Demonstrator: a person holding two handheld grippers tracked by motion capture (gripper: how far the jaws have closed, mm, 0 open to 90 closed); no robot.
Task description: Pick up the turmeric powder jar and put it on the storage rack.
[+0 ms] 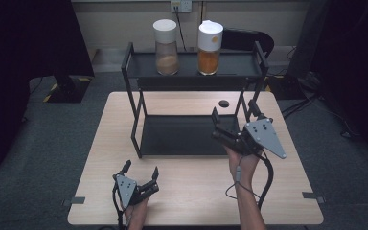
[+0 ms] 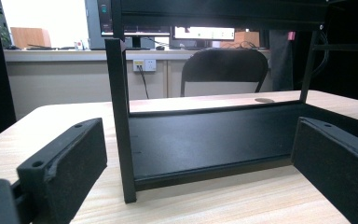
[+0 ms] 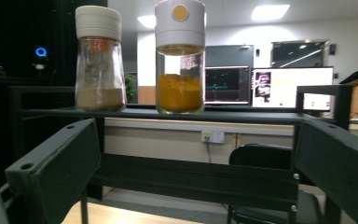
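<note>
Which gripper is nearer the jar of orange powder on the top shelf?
The right gripper. It is raised beside the rack's right front, below the orange-powder jar. The left gripper sits low near the table's front edge, much farther off.

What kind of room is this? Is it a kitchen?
Probably an office or lab, not a kitchen. Computer monitors glow behind the black rack, an office chair stands by the wooden table, and the floor is grey carpet.

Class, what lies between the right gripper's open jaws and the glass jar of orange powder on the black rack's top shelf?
Open air; right gripper, jar of orange powder, right gripper view.
</note>
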